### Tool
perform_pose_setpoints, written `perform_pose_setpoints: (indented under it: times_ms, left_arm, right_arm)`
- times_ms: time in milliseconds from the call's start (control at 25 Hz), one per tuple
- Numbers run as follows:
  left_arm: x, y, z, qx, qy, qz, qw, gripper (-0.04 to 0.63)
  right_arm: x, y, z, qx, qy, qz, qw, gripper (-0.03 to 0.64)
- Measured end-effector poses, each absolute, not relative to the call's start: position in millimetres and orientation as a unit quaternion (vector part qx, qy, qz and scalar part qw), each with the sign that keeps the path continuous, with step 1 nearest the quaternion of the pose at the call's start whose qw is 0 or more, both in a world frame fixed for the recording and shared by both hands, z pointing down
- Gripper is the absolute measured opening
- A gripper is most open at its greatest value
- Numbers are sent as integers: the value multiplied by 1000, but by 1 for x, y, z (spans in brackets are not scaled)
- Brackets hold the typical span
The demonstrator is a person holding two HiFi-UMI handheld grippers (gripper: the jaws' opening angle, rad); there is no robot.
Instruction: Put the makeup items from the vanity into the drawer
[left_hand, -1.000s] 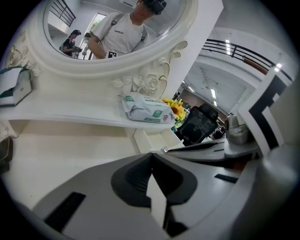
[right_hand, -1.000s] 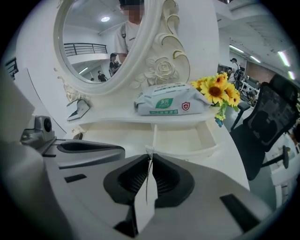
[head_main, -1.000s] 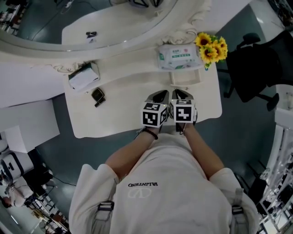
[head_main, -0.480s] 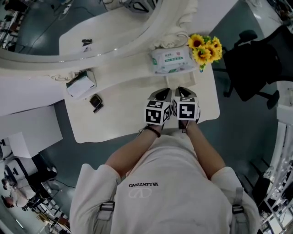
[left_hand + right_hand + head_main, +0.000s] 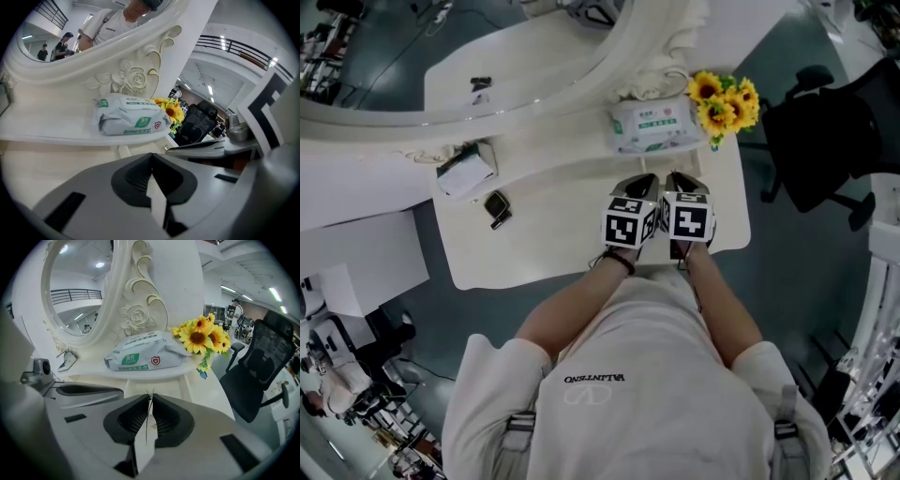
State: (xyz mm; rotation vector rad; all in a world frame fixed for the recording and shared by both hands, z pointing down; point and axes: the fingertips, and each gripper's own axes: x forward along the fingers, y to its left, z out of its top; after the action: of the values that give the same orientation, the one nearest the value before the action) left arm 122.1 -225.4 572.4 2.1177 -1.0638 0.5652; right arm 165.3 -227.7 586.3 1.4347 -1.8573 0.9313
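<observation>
Nearest me, the left gripper [image 5: 639, 186] and the right gripper [image 5: 684, 181] are side by side, marker cubes almost touching, over the right part of the counter [image 5: 544, 234] close to its front edge. In the left gripper view my fingers are closed together with nothing between them. In the right gripper view they are likewise closed tip to tip. Directly ahead of both, on the raised shelf [image 5: 553, 131] at the foot of the mirror [image 5: 412, 56], lies a pack of wet wipes [image 5: 652, 125]. A bunch of sunflowers [image 5: 727, 98] is just beside it on the right. The makeup items lie well apart to my left: a small dark case [image 5: 498, 207] on the counter and, beyond it and nearer the mirror, a white box [image 5: 467, 170]. A black office chair [image 5: 820, 141] stands off the counter's right end.
</observation>
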Motion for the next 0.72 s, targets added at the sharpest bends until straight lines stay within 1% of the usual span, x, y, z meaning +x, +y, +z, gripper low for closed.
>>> perform_pose_setpoints:
  times_ms: [360,720]
  left_arm:
    - [130,-235,573,818,-401,221,347,0]
    - [127,-239,572,818,-403,214,351,0]
  right_arm:
    - [169,-245,586,541,-705,352,293,44]
    - [168,-250,587,538,-703,354,302,44]
